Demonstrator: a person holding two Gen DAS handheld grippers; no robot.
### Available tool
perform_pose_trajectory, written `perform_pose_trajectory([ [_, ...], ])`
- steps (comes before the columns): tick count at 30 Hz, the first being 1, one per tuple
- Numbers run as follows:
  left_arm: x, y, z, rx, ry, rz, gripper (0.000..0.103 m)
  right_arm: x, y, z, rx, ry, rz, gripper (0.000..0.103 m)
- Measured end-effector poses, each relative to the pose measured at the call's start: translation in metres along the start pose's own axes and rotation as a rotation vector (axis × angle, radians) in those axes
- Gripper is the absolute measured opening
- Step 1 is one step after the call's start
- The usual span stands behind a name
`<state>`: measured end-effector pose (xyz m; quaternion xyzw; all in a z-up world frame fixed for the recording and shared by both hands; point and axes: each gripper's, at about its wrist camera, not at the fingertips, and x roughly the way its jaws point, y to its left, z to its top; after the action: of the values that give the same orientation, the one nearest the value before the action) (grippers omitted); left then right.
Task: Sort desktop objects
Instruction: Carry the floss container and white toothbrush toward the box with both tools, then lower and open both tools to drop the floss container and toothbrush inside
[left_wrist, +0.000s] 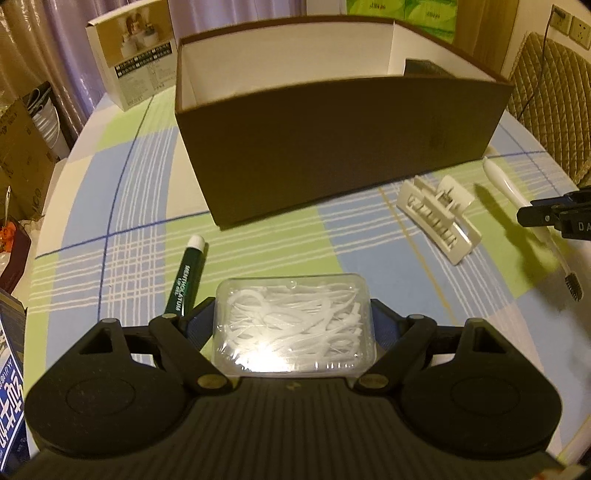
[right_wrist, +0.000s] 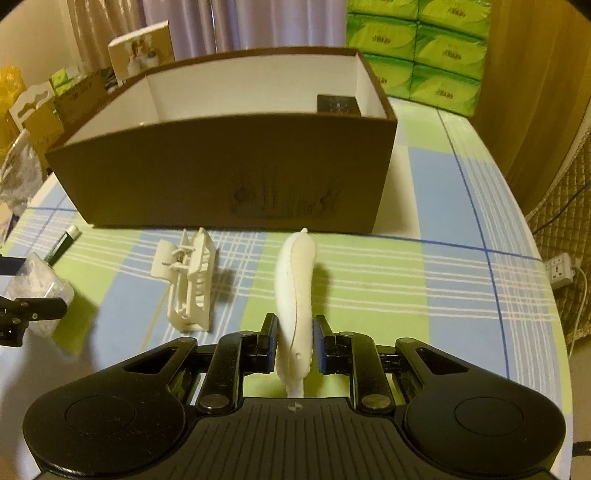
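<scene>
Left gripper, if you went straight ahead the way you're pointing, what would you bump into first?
Probably the brown box. The left gripper holds the clear floss pick case and points at the box's near wall, with only bare tablecloth between. Depth is hard to judge.

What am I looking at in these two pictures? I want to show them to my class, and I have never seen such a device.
These are two hand-held grippers, each with a camera looking along its two fingers. A person works them; there is no robot arm.

The left wrist view shows the left gripper shut on a clear box of floss picks. The right wrist view shows the right gripper shut on a white toothbrush.

On the checked tablecloth lie a green tube and a white hair clip. Behind them stands a brown cardboard box, open on top, with one dark item inside.
</scene>
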<state>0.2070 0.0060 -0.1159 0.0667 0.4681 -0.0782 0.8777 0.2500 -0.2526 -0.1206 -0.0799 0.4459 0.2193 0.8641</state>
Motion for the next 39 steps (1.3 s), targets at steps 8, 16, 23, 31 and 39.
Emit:
perform_pose_trajectory([
  [8, -0.016, -0.001, 0.006, -0.002, -0.044, -0.004, 0.083, -0.018, 0.004, 0.007, 0.005, -0.035, 0.036, 0.017],
  [16, -0.033, -0.002, 0.018, -0.003, -0.094, -0.021, 0.083, -0.033, 0.014, 0.023, -0.001, -0.071, 0.092, 0.017],
  [23, -0.044, -0.001, 0.045, 0.0, -0.16, -0.04, 0.083, -0.042, 0.023, 0.051, -0.013, -0.117, 0.145, 0.017],
  [31, -0.042, -0.002, 0.086, 0.01, -0.232, -0.058, 0.083, -0.048, 0.028, 0.1, -0.015, -0.189, 0.22, 0.017],
  [39, -0.028, 0.005, 0.142, 0.025, -0.284, -0.072, 0.083, -0.039, 0.028, 0.166, -0.04, -0.258, 0.229, 0.017],
])
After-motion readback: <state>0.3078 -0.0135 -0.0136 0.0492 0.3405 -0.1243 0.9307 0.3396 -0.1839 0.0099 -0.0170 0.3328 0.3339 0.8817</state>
